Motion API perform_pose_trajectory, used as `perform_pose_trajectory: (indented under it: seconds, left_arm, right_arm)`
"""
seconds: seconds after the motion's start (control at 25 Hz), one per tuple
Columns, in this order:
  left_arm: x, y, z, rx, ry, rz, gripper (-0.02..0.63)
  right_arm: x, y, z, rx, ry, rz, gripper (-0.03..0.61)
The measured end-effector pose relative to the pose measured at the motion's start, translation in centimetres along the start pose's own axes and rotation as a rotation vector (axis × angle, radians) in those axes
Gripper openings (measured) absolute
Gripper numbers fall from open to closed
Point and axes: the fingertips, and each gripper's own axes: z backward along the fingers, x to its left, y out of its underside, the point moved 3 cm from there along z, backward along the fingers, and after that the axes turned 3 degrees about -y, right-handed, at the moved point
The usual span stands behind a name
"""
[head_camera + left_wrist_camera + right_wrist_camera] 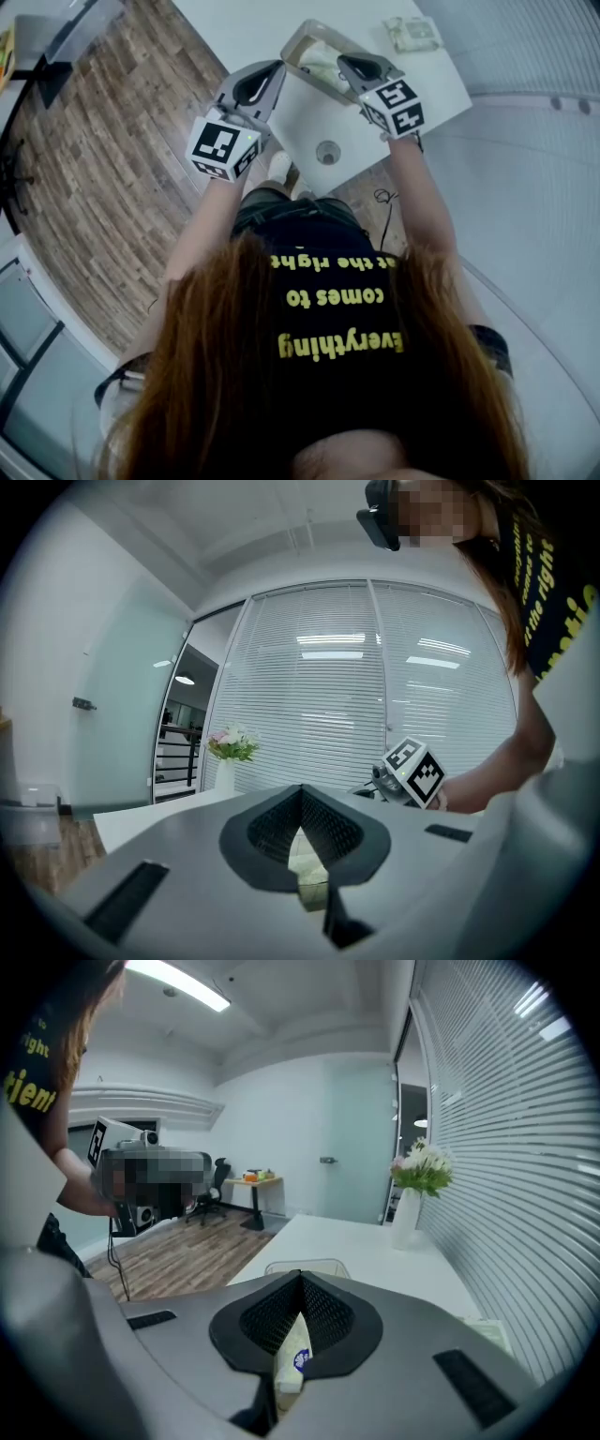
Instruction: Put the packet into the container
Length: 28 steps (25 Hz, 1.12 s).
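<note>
Right gripper view: the right gripper (300, 1321) has its jaws pressed together on a cream packet (292, 1363) with a blue mark. The packet stands edge-on between the pads. Beyond the jaw tips, at 12 o'clock, the clear container (281, 1266) sits on the white table (375, 1241). A vase of flowers (417, 1190) stands on the table at 2 o'clock.

Left gripper view: the left gripper (302, 855) has its jaws closed to the same narrow gap. They pinch a pale, translucent edge, apparently a wall of the container.

Head view: both grippers meet at the container, which lies at 12 o'clock. The left gripper tip is at the container's 8 o'clock corner, and the right gripper tip is at its 4 o'clock side, over the rim. A second packet (411, 33) lies flat on the table at 1 o'clock, apart from the container. A round hole (328, 152) in the tabletop lies between the two marker cubes.
</note>
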Motion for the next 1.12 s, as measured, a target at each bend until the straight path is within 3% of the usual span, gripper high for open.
perform_pose_trajectory:
  seconds: [0.48,0.72,1.12]
  left_arm:
    - [-0.2,-0.6,-0.9,-0.021,0.017,-0.013,0.000]
    - [-0.8,-0.5,-1.3,-0.026,0.030,-0.018,0.000]
    - [-1.9,-0.5,-2.0,-0.032,0.065,-0.019,-0.001]
  right_arm:
    - [0.1,-4.8,5.4,-0.356,0.166,0.012,0.018]
    - [1.4,-5.8,7.1,-0.411,0.196,0.032,0.018]
    - [2.7,-5.4,9.8,-0.480,0.235,-0.062,0.018]
